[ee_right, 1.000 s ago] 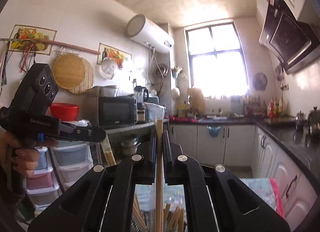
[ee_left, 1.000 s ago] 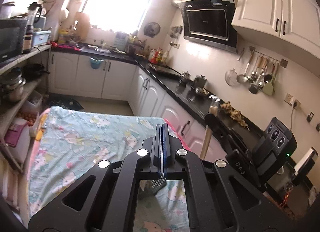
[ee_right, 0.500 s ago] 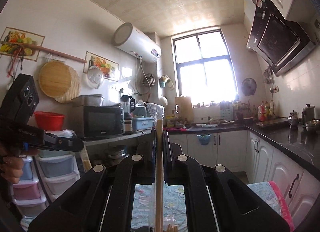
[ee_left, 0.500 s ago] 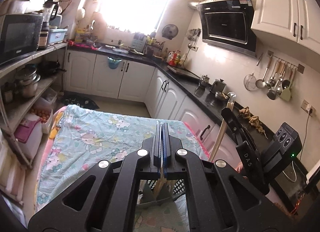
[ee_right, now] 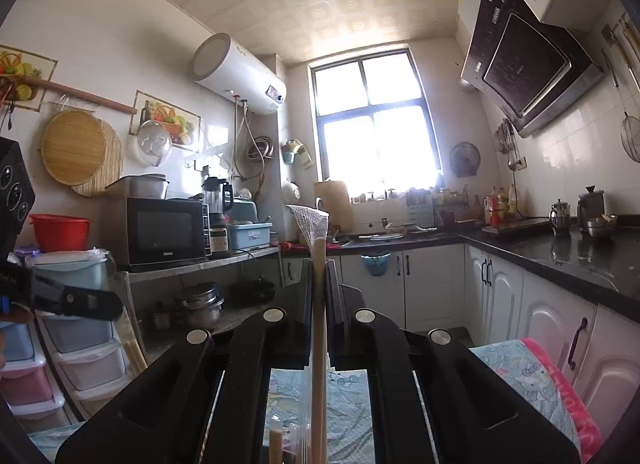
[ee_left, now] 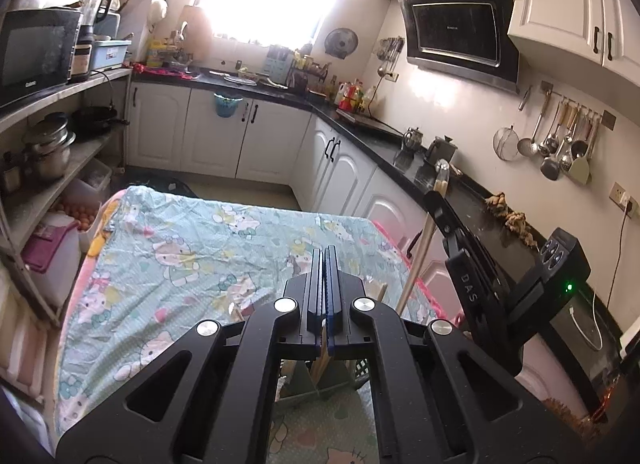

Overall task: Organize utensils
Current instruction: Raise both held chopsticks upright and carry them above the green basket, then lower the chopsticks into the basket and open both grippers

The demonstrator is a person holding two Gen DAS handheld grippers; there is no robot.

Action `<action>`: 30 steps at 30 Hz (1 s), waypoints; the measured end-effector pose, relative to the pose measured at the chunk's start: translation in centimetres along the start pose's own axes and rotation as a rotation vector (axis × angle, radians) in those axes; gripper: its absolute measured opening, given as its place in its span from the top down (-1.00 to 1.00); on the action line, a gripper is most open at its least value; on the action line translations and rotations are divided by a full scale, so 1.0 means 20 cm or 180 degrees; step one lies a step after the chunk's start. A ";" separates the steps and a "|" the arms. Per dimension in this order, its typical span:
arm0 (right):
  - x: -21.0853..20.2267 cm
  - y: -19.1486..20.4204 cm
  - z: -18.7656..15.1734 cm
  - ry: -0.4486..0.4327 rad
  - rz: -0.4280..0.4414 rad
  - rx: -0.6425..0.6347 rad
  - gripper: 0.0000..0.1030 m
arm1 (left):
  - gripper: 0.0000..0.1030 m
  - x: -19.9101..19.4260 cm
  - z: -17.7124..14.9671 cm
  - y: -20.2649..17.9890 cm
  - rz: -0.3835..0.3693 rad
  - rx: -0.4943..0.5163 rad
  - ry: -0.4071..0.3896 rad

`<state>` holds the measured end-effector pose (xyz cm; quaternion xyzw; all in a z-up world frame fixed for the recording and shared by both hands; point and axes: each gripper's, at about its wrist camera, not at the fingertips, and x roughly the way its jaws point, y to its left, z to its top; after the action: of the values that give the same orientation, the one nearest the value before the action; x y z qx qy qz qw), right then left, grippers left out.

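My right gripper (ee_right: 319,264) is shut on a long pale chopstick (ee_right: 319,344) in a clear plastic sleeve, held upright. In the left wrist view the same gripper (ee_left: 434,196) and its chopstick (ee_left: 418,256) stand at the right, over the table's edge. My left gripper (ee_left: 325,254) is shut above a dark slotted utensil holder (ee_left: 340,384) that has wooden sticks in it. From the right wrist view the left gripper (ee_right: 116,306) is at the far left, with pale chopsticks (ee_right: 132,348) hanging from its tips.
The table wears a mint cartoon-print cloth (ee_left: 180,264) with a pink border. A shelf rack with a microwave (ee_right: 164,230) and pots runs along the left. Black counters and white cabinets (ee_left: 352,168) line the back and right. A hand (ee_right: 6,316) shows at the left edge.
Both grippers have sunk toward the table. The holder with its sticks has come into view under the left gripper. In the right wrist view the left gripper has slid left.
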<state>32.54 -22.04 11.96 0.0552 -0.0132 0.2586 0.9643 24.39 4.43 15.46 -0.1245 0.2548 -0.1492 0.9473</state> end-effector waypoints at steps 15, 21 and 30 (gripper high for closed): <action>0.05 0.01 -0.19 0.0073 -0.0013 0.0072 0.88 | 1.00 0.15 -0.15 0.00 -0.0043 -0.0021 0.0147; 0.05 0.00 -0.23 0.0136 0.0001 0.0109 0.86 | 1.00 0.17 -0.18 -0.01 -0.0045 0.0008 0.0172; -0.04 -0.02 -0.22 0.0209 0.0021 0.0119 0.26 | 0.88 0.14 -0.18 0.01 0.0023 0.0001 0.0118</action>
<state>31.96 -22.26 7.51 0.0647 0.0231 0.2636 0.9622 24.87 3.00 11.18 -0.1207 0.2727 -0.1480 0.9430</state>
